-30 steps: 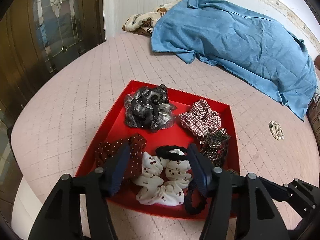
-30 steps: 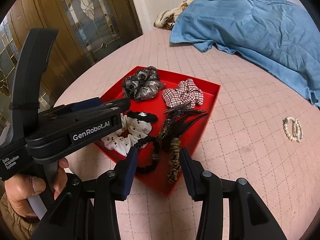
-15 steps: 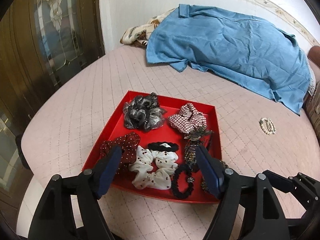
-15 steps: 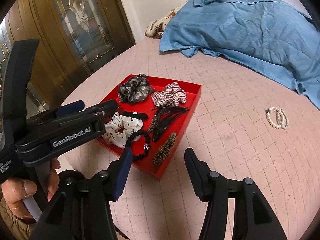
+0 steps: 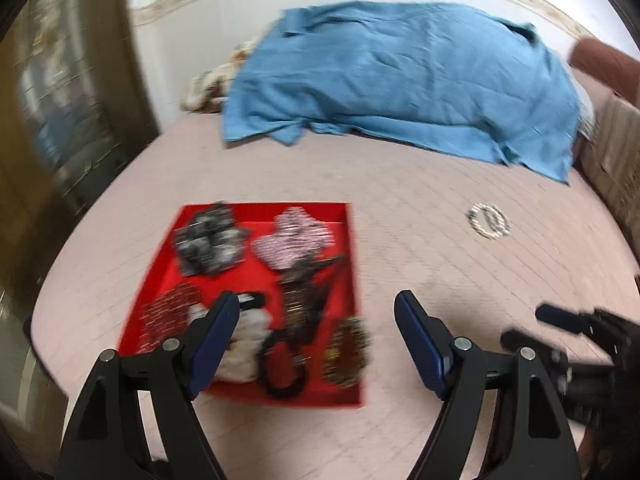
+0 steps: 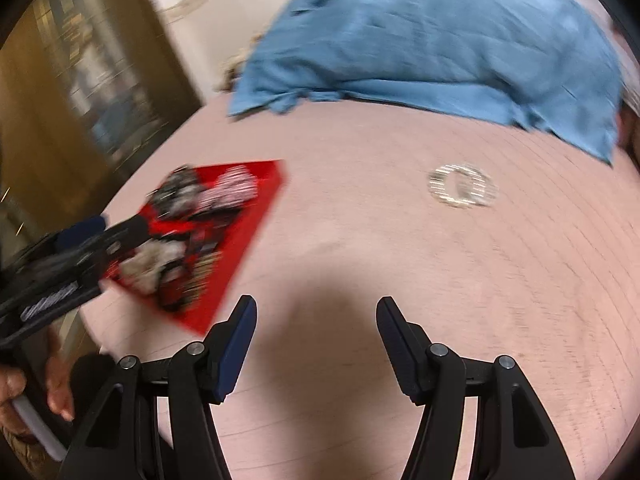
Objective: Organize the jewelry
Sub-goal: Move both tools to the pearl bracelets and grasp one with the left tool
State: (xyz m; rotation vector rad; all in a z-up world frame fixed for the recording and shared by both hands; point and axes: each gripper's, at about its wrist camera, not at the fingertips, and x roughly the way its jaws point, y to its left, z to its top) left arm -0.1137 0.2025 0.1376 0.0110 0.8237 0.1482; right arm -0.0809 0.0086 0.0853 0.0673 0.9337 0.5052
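Note:
A red tray [image 5: 256,214] on the pink quilted bed holds several scrunchies and hair clips; it also shows at the left of the right wrist view [image 6: 256,220]. A pearl bracelet [image 5: 488,221] lies alone on the quilt to the right of the tray; in the right wrist view it [image 6: 462,185] lies ahead and slightly right. My left gripper [image 5: 316,312] is open and empty above the tray's near right side. My right gripper [image 6: 316,316] is open and empty above bare quilt, well short of the bracelet. Both views are motion-blurred.
A blue cloth [image 5: 400,76] covers a heap at the far side of the bed. A wooden door with patterned glass [image 5: 60,100] stands at the left. The bed's edge curves along the left. The right gripper's body [image 5: 580,340] shows at the lower right of the left wrist view.
Both grippers have pulled back and swung to the right, away from the tray. Both jaws have opened wider. The right wrist view now faces the bracelet; the tray has slid to its left.

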